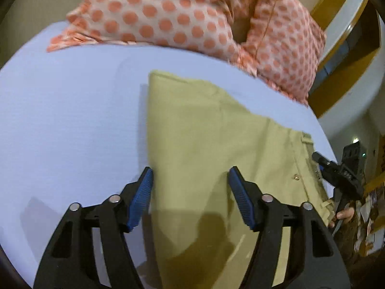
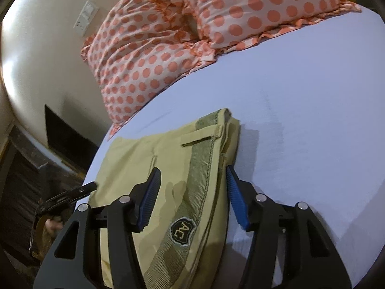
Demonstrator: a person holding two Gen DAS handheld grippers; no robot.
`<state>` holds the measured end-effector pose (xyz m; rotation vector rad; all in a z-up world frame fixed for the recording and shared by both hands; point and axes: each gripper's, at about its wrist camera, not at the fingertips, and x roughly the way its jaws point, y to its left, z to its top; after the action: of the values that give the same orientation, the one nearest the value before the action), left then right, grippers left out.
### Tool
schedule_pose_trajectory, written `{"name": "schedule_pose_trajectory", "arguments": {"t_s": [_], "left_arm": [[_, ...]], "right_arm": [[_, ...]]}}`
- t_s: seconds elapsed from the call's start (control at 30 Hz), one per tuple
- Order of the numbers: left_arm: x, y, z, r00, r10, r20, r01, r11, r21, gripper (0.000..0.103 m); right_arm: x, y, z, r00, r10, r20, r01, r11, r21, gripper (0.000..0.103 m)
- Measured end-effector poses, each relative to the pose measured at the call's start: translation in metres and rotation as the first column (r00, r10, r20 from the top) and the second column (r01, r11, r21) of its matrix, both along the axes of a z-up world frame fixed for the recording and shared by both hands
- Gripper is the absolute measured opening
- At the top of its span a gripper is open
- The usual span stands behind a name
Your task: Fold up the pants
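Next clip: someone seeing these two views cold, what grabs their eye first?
Probably the khaki pants, lying partly folded on the pale blue sheet, with a dark AC badge at the waistband in the right wrist view. Behind them, the orange polka-dot pillows dominate the head of the bed. Both the left gripper and right gripper hover over the pants with jaws open.

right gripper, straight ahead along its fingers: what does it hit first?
Most likely the pants: the open right gripper straddles the waistband, and that folded fabric fills the line ahead. Past it come the sheet and polka-dot pillows. Its height above the cloth is unclear.
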<state>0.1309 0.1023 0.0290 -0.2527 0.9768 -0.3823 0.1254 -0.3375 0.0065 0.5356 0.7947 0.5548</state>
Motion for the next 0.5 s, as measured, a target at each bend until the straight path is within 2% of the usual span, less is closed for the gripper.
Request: {"name": "schedule_pose_trajectory", "arguments": {"t_s": [0.03,0.07,0.1,0.13,0.17,0.23,0.33,0.5], "left_arm": [[0.003,-0.001,0.0,1.0,-0.007,0.003,0.007,1.0,-0.007,0.07],[0.01,0.0,0.0,1.0,-0.022,-0.008,0.022,0.999,-0.035,0.069],[0.016,0.003,-0.001,1.0,-0.024,-0.016,0.023,0.998,-0.066,0.064],[0.022,0.006,-0.004,0.999,-0.028,-0.037,0.024,0.994,-0.105,0.045],[0.026,0.007,-0.008,0.997,-0.037,-0.063,0.028,0.99,-0.136,0.018],[0.03,0.005,-0.011,0.995,-0.057,-0.084,0.043,0.988,-0.151,0.012],[0.034,-0.005,0.001,0.997,-0.054,-0.058,0.049,0.996,-0.08,0.007],[0.07,-0.023,0.038,0.997,0.001,0.076,-0.004,0.999,0.043,0.004]], "right_arm": [[0.002,0.0,-0.001,1.0,0.02,-0.005,-0.02,1.0,0.015,0.044],[0.006,-0.002,-0.005,0.999,0.046,-0.024,-0.045,0.997,0.058,0.021],[0.013,-0.007,-0.016,0.992,0.097,-0.084,-0.082,0.983,0.166,0.014],[0.016,-0.012,-0.022,0.988,0.114,-0.108,-0.086,0.969,0.233,0.013],[0.018,-0.015,-0.023,0.984,0.127,-0.127,-0.089,0.959,0.27,0.012],[0.023,-0.015,-0.02,0.98,0.134,-0.148,-0.088,0.956,0.28,0.011],[0.034,-0.01,0.005,0.984,0.15,-0.096,-0.12,0.957,0.263,0.01],[0.08,-0.007,0.047,0.995,0.095,0.01,-0.095,0.979,0.179,0.01]]}}
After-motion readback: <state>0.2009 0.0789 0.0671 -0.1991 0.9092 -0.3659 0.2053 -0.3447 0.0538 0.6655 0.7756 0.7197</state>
